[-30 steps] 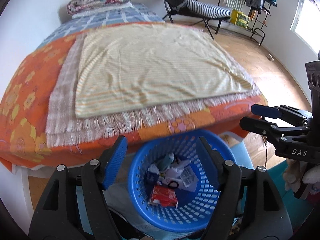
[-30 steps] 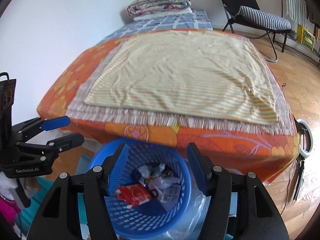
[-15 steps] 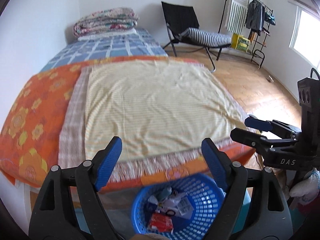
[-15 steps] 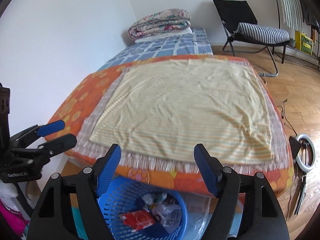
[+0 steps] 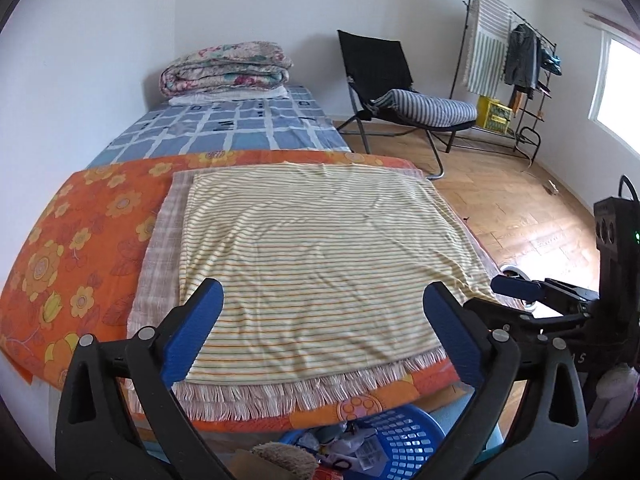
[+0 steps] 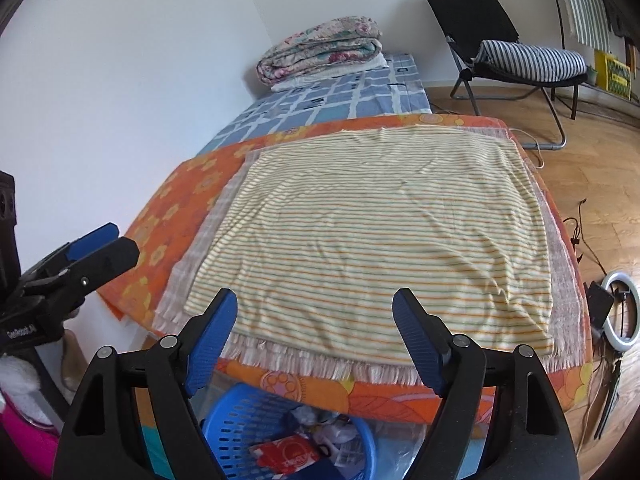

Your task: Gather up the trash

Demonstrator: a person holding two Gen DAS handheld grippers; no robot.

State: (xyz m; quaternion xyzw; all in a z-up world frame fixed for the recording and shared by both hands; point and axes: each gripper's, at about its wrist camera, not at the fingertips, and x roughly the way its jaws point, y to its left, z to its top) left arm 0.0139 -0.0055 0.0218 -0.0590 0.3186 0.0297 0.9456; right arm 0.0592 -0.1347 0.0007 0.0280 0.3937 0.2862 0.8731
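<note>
A blue plastic basket [image 6: 244, 420] stands on the floor at the foot of the bed, low in the right wrist view, and shows in the left wrist view [image 5: 404, 436]. It holds trash: a red packet [image 6: 286, 454], white wrappers [image 6: 332, 432] and crumpled paper. My left gripper [image 5: 322, 336] is open and empty, raised above the basket and facing the bed. My right gripper [image 6: 314, 342] is open and empty too, beside it. Each gripper shows from the side in the other's view [image 5: 516, 292] [image 6: 96, 248].
The bed has an orange flowered cover [image 5: 80, 240], a fringed cloth and a striped yellow cloth [image 5: 320, 248] on top. Folded quilts [image 5: 226, 66] lie at its far end. A black chair [image 5: 400, 88], a clothes rack [image 5: 512, 52] and a ring light [image 6: 620, 312] stand on the wooden floor.
Both grippers have lifted and tilted up from the basket towards the bed. The basket has slid to the bottom edge of both views. Both jaws stay open and empty.
</note>
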